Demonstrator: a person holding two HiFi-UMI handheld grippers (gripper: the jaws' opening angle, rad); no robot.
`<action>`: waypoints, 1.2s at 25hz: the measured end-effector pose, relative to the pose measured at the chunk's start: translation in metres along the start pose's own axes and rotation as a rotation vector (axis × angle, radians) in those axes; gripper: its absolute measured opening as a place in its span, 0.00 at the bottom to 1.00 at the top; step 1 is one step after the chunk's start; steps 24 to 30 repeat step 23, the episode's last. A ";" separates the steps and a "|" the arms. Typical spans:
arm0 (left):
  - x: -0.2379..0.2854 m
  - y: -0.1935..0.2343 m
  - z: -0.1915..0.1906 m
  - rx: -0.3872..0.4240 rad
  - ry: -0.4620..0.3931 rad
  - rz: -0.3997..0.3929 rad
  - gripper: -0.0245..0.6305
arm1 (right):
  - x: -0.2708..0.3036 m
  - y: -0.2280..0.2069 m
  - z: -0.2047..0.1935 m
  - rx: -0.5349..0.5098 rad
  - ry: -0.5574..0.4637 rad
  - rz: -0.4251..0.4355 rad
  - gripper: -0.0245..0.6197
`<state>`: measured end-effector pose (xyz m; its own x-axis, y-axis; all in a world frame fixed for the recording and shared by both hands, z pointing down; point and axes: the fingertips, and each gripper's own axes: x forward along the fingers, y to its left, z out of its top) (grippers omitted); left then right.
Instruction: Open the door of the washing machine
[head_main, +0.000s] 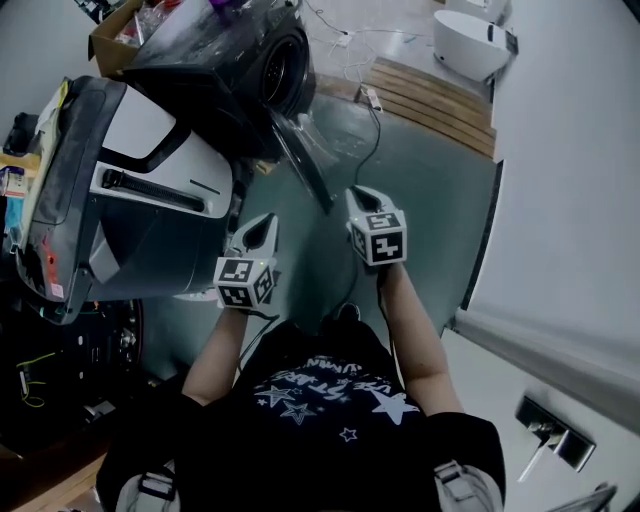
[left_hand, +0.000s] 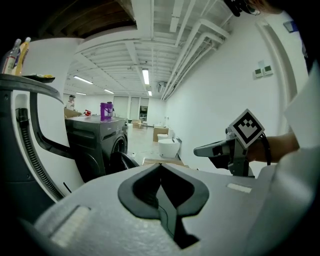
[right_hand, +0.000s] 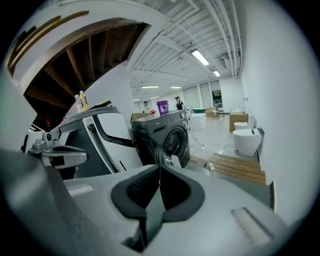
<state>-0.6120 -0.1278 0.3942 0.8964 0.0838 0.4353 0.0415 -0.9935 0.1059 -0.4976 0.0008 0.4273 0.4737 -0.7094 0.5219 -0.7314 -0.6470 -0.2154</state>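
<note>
Both left gripper (head_main: 265, 228) and right gripper (head_main: 362, 196) face the open door (head_main: 303, 152), jaws together.

Ahead of the left gripper (head_main: 268, 222), the washing machine (head_main: 250, 60) runs off the head view's top edge. In the left gripper view, that gripper's own body hides the machine's lower front and the lower part of its door (left_hand: 126, 161). The purple thing (left_hand: 106, 110) on the machine is too small to tell.

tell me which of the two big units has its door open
The dark washing machine: its round door stands swung out. The white-and-grey unit beside it shows no open door.
</note>
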 end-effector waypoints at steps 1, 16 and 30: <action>-0.004 0.002 0.002 0.003 -0.003 -0.014 0.05 | -0.007 0.002 0.003 0.001 -0.009 -0.015 0.06; -0.117 0.050 -0.015 -0.008 -0.064 -0.118 0.05 | -0.076 0.100 0.001 0.013 -0.094 -0.169 0.06; -0.154 0.076 -0.038 -0.024 -0.064 -0.148 0.05 | -0.080 0.150 -0.018 0.024 -0.098 -0.189 0.06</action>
